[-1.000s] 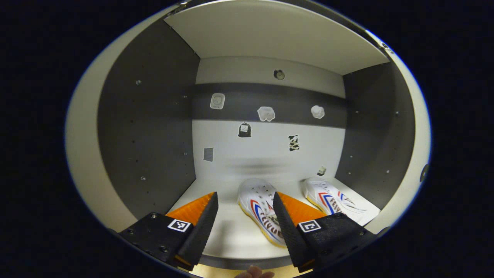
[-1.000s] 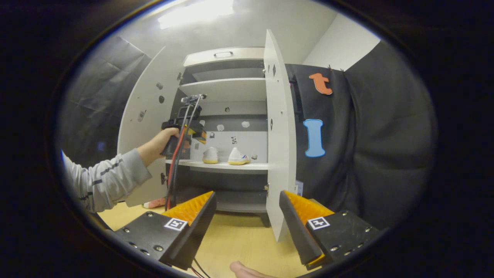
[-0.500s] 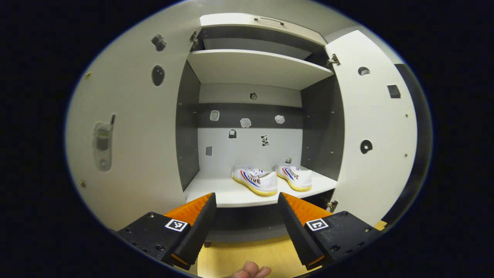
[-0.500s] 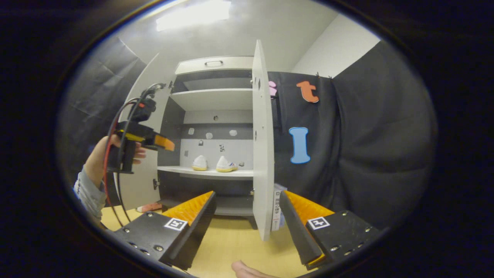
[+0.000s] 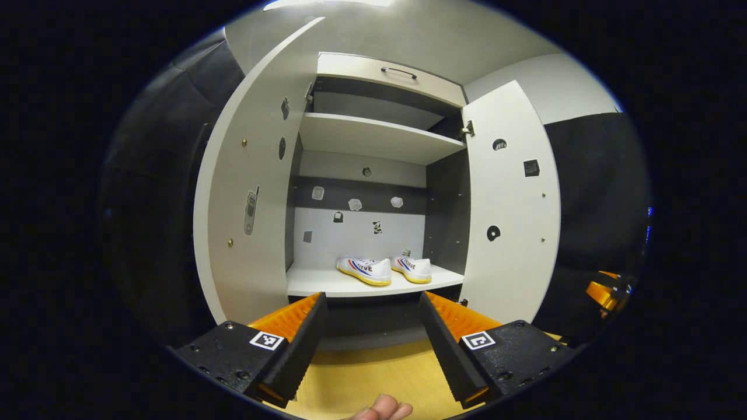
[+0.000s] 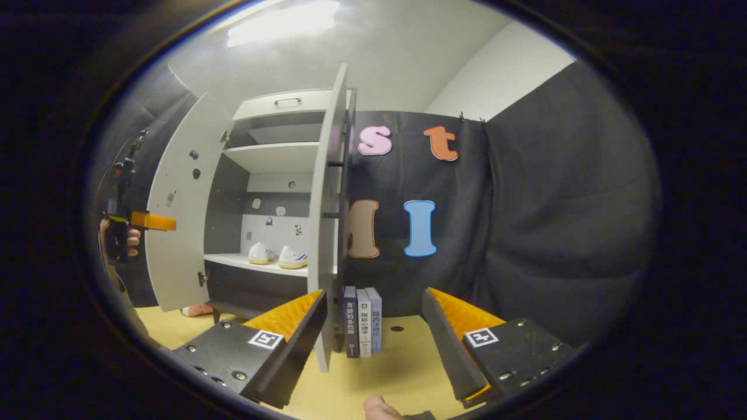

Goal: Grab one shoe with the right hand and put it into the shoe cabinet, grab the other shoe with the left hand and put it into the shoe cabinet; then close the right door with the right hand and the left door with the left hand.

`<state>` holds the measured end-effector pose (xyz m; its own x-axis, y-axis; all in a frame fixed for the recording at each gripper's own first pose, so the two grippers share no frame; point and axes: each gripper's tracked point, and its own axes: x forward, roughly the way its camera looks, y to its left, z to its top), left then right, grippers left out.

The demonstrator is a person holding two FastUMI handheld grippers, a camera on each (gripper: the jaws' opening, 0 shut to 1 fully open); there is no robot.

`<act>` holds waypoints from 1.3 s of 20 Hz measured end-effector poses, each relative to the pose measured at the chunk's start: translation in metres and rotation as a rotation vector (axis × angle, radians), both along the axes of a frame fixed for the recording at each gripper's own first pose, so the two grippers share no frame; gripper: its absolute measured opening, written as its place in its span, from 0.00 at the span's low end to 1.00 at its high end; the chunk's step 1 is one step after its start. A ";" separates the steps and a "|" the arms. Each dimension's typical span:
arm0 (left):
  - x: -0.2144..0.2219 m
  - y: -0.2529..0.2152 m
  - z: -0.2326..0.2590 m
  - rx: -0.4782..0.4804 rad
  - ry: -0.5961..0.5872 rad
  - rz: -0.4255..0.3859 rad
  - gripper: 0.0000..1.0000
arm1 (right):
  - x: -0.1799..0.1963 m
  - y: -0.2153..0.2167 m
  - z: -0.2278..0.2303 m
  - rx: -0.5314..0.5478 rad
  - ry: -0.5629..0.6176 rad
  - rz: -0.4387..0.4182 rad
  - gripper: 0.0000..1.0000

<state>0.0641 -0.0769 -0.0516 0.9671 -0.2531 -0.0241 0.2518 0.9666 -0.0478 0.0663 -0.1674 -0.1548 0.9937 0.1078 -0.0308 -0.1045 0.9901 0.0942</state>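
Note:
Two white shoes with red and blue stripes, one (image 5: pixel 365 270) on the left and one (image 5: pixel 413 269) on the right, sit side by side on the cabinet's middle shelf (image 5: pixel 318 284). Both doors stand open: the left door (image 5: pixel 251 204) and the right door (image 5: pixel 510 216). My left gripper (image 5: pixel 371 335) is open and holds nothing, well back from the cabinet. My right gripper (image 6: pixel 373 329) is open too, facing the edge of the right door (image 6: pixel 324 233). The right gripper view has the shoes (image 6: pixel 278 256) small on the shelf and the left gripper (image 6: pixel 131 217) in a hand at far left.
Three books (image 6: pixel 362 321) stand on the wooden floor (image 6: pixel 397 373) against the black cloth wall, just right of the right door's edge. A pink object (image 6: pixel 195 310) lies on the floor by the cabinet's left foot. Another shelf (image 5: pixel 373 137) sits above the shoes.
My left gripper has pulled back out of the cabinet, leaving both shoes on the shelf. My right gripper has swung to the right, so the right door is now seen edge-on.

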 end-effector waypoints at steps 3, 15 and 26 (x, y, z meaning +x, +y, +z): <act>-0.009 -0.008 -0.019 0.017 -0.015 -0.056 0.95 | 0.032 -0.048 0.021 -0.022 -0.005 -0.009 0.96; -0.021 -0.032 -0.036 0.045 0.012 -0.196 0.95 | 0.159 -0.040 0.062 -0.057 0.055 -0.022 0.97; -0.022 -0.007 -0.024 0.030 -0.021 -0.153 0.95 | 0.163 0.062 0.080 -0.126 0.022 0.059 0.90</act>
